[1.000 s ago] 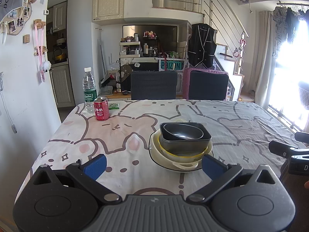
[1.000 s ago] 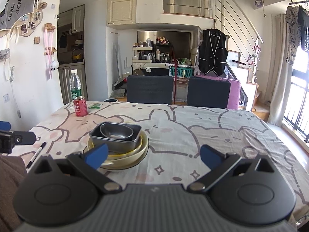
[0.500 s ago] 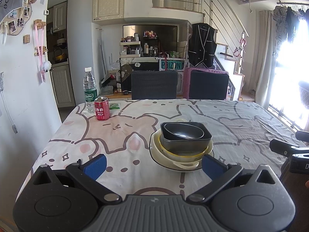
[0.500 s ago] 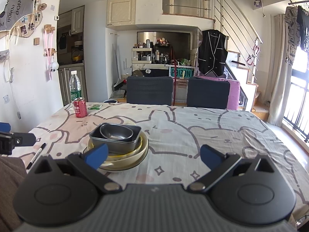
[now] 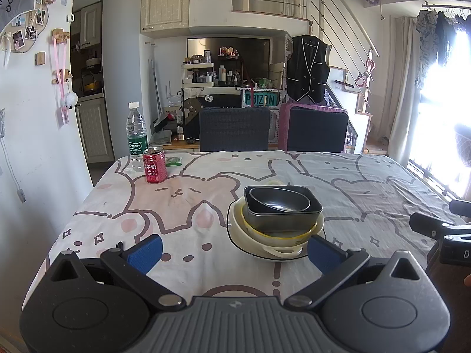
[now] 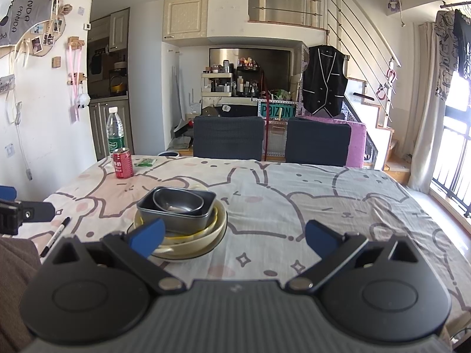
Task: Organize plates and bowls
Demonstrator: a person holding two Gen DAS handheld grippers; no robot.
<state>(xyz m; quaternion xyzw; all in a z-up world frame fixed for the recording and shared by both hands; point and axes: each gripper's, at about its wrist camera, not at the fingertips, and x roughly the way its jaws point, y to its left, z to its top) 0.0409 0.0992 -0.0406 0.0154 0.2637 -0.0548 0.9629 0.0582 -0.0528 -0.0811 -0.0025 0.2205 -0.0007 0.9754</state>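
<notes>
The stack (image 5: 275, 220) stands on the surface (image 5: 368, 182), near the middle of its near half. It consists of a dark-rimmed plate (image 5: 235, 236) at the bottom, a cream bowl (image 5: 282, 242) with a yellow rim on it, a dark rectangular pan (image 5: 282, 220) in the bowl, and an oval metal bowl (image 5: 278, 201) nested in the pan.

Left hand-held gripper (image 5: 234, 248): fingers spread wide, holding nothing. The stack lies just beyond its fingertips, toward the right one; the right blue pad (image 5: 322, 251) overlaps the near right edge of the plate in the left wrist view. Contact cannot be confirmed.

Right hand-held gripper (image 6: 234, 235): fingers spread wide, holding nothing. In the right wrist view the stack (image 6: 179, 220) lies ahead and to the left; the left blue pad (image 6: 147, 235) covers part of its near edge. Contact cannot be confirmed.

Other items: a red can (image 5: 154, 169) and a water bottle (image 5: 137, 136) stand at the far left of the surface, the bottle just behind the can. A green packet (image 5: 173, 161) lies just right of the can. A black pen (image 6: 56, 236) lies near the left edge, left of the stack. Two dark chairs (image 5: 235, 129) stand at the far side.

Nothing stands between either hand-held gripper and the stack.
</notes>
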